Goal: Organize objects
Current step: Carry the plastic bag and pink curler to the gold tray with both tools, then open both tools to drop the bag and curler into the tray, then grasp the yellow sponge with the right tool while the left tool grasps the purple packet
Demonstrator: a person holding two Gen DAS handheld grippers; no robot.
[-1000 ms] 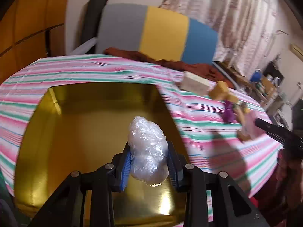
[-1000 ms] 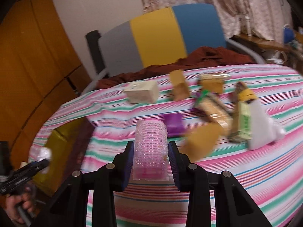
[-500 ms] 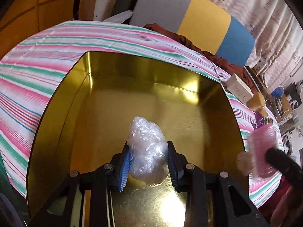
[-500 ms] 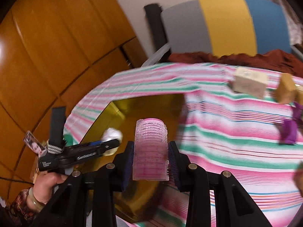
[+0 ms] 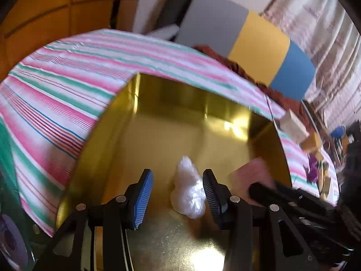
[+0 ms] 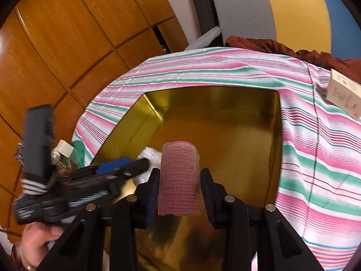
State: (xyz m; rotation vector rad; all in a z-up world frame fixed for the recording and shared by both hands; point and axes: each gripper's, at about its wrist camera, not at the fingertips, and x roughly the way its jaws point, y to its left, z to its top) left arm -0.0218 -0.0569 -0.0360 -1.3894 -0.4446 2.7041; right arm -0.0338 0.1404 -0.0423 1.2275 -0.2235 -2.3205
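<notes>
Two items: plastic wad (image 5: 189, 194) between parted left tool (image 5: 177, 192) pads, roller (image 6: 179, 178) pinched by right tool (image 6: 179, 188).

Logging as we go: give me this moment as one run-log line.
left gripper: open, plastic wad released in gold tin | right gripper: shut on pink roller, over tin | next: likely drop roller

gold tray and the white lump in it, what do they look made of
Gold tray: seemingly polished metal, judging by its mirror-like glare and crisp folded walls. White lump: probably thin crinkled plastic film, translucent and glossy, now lying between the open left gripper fingers.
</notes>
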